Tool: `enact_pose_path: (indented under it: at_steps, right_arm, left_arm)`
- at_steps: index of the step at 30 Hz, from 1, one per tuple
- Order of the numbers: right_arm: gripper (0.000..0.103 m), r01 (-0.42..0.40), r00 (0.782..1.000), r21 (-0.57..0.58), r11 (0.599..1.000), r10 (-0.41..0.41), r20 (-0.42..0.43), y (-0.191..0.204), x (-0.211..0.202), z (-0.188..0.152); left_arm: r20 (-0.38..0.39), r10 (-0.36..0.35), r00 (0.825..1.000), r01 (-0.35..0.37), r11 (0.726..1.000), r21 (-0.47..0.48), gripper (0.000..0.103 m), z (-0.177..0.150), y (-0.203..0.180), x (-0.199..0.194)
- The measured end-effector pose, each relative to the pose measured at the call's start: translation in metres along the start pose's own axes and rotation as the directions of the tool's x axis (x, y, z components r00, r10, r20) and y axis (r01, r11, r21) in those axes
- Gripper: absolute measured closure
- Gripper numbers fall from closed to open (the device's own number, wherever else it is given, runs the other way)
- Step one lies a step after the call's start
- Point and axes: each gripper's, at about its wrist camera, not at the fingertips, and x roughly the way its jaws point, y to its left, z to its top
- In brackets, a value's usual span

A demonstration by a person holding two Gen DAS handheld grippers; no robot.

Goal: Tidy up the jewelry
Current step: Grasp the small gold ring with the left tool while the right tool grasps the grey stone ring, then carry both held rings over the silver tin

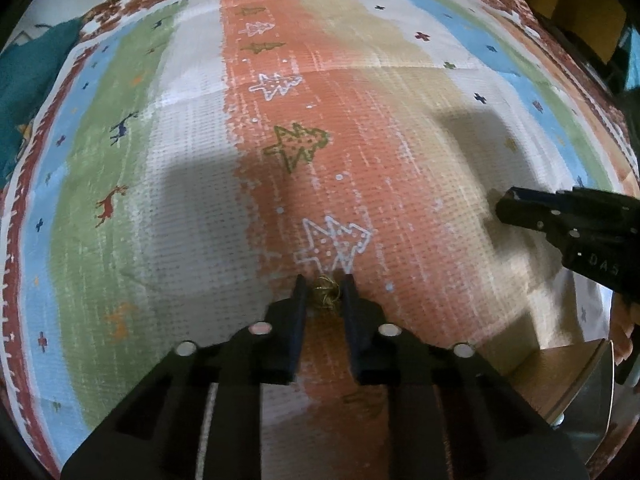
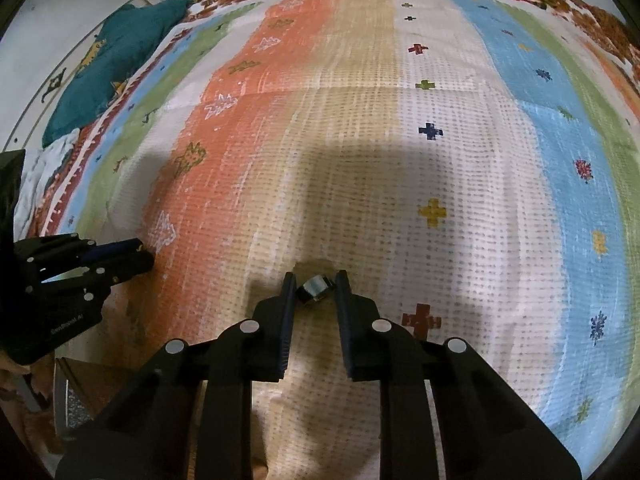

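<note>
Lower centre, both wrist views: left gripper [image 1: 323,286] pinches gold chain clump [image 1: 326,289]; right gripper [image 2: 314,284] nips silver ring [image 2: 314,288], both lifted clear of striped cloth [image 1: 192,152], likely for sorting.

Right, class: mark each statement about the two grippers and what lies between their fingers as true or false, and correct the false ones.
1. The left gripper has a small gold tangle between its fingertips. True.
2. The right gripper has nothing between its fingers. False: a small dark and silvery piece sits between them.
3. Both grippers are over a striped cloth with tree and cross patterns. True.
4. The gold tangle lies on the blue stripe. False: it is on the orange stripe, by a white tree outline.
5. A teal fabric lies at the cloth's far left. True.
</note>
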Motion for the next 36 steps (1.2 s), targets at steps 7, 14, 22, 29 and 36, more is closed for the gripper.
enact_pose_path:
  at_steps: [7,14,22,29,36]
  right_arm:
    - [0.083,-0.014,1.0,0.003,1.0,0.014,0.017,0.0,-0.007,-0.001]
    - [0.083,-0.027,0.999,-0.007,1.0,0.027,0.03,0.005,-0.015,-0.004]
    - [0.083,-0.061,0.996,-0.012,0.998,0.062,0.062,0.01,-0.03,-0.008]
    - [0.083,-0.06,0.993,-0.011,0.998,0.061,0.104,0.016,-0.047,-0.016]
    - [0.083,-0.054,0.988,-0.028,0.998,0.058,0.145,0.023,-0.066,-0.025]
  left_arm:
    - [0.005,-0.011,1.0,0.011,1.0,-0.012,0.087,0.0,0.001,-0.001]
    - [0.026,-0.024,0.999,0.025,0.999,-0.036,0.087,0.001,0.006,-0.012]
    - [0.063,-0.056,0.996,0.059,0.997,-0.051,0.087,0.001,0.006,-0.027]
    - [0.088,-0.062,0.994,0.068,0.996,-0.061,0.087,-0.003,0.004,-0.038]
    - [0.151,-0.039,0.988,0.044,0.999,-0.032,0.087,-0.011,-0.007,-0.061]
